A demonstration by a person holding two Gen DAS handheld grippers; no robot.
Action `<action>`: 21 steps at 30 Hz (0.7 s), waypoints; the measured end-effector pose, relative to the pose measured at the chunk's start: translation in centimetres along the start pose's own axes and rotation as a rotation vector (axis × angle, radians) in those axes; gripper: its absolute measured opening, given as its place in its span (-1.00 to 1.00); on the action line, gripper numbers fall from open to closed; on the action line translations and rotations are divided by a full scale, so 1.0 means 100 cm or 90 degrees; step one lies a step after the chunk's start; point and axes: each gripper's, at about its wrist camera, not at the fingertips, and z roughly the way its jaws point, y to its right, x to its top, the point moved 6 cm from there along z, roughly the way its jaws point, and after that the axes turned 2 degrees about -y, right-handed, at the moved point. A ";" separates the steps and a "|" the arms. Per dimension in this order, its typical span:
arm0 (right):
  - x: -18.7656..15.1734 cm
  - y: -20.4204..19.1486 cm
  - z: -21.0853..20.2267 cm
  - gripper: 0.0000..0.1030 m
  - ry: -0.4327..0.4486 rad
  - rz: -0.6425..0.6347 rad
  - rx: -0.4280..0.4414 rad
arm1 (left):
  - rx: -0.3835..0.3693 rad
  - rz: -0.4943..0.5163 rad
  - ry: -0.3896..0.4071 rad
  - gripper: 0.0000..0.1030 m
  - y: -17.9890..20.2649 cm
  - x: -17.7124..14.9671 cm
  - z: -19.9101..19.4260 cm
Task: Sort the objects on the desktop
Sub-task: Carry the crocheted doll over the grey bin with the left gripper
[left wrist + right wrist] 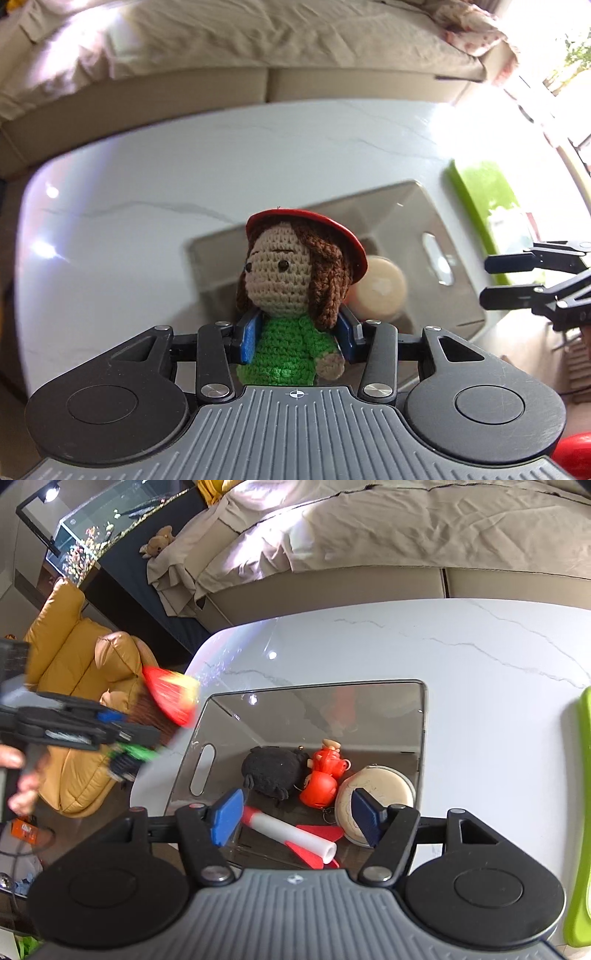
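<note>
My left gripper (295, 338) is shut on a crochet doll (291, 288) with a red hat, brown hair and green body, held above the near left of the clear bin (436, 218). In the right wrist view the left gripper (122, 738) shows blurred at the left with the doll's red hat (171, 698). My right gripper (295, 821) is open and empty above the clear bin (369, 686), which holds a red and white rocket (291, 832), a black plush (275, 771), a red toy figure (325, 771) and a cream round case (380, 794).
A bright green tray (484, 206) lies right of the bin on the white marble table (184, 166); it also shows in the right wrist view (583, 812). A beige sofa (406, 535) runs behind the table. A yellow armchair (77, 657) stands off the left edge.
</note>
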 end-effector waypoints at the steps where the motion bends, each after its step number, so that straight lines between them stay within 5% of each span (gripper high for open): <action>1: -0.001 0.003 -0.003 0.32 0.007 0.004 0.001 | -0.009 -0.002 -0.014 -0.10 0.009 0.000 0.016; 6: -0.004 0.019 -0.012 0.35 0.033 0.029 0.007 | -0.023 -0.008 -0.068 -0.10 0.045 0.003 0.093; 11: -0.007 0.038 -0.012 0.36 0.041 0.041 0.006 | -0.042 -0.082 -0.091 -0.10 0.060 0.015 0.146; 21: -0.014 0.079 0.003 0.36 0.027 0.085 0.018 | -0.015 -0.112 -0.091 -0.08 0.075 0.029 0.170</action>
